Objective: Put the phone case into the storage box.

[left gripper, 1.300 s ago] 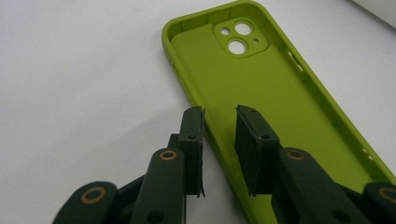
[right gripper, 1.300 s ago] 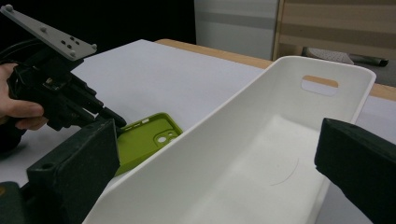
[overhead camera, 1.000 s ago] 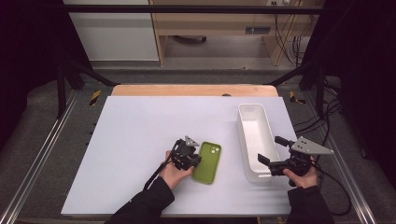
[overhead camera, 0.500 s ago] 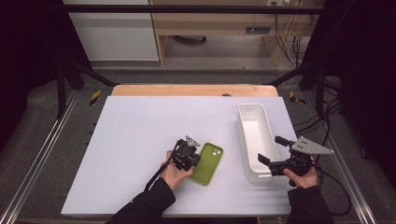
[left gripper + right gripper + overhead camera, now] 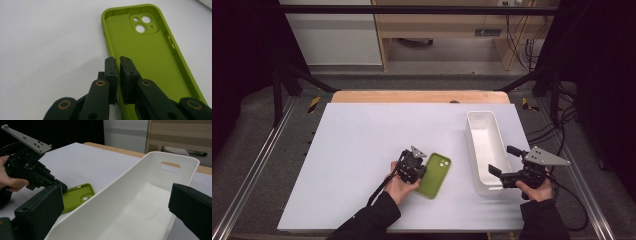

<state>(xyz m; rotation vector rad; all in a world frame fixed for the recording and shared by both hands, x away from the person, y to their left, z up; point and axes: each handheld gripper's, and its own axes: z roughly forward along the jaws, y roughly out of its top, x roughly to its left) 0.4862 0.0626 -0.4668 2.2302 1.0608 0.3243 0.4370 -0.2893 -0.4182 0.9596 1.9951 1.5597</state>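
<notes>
Left hand-held gripper [image 5: 117, 62] pinches the green phone case's [image 5: 150, 55] wall, seemingly; high view hides that.

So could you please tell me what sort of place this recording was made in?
Probably a lab or workshop set up for recording. A white table stands inside a metal rail frame, cables trail beside it, and a wooden workbench stands behind, with dark surroundings on both sides.

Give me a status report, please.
Left gripper shut on case wall. Right gripper open around near end of bin. Case flat on table, inside up. Path to bin clear.
</notes>
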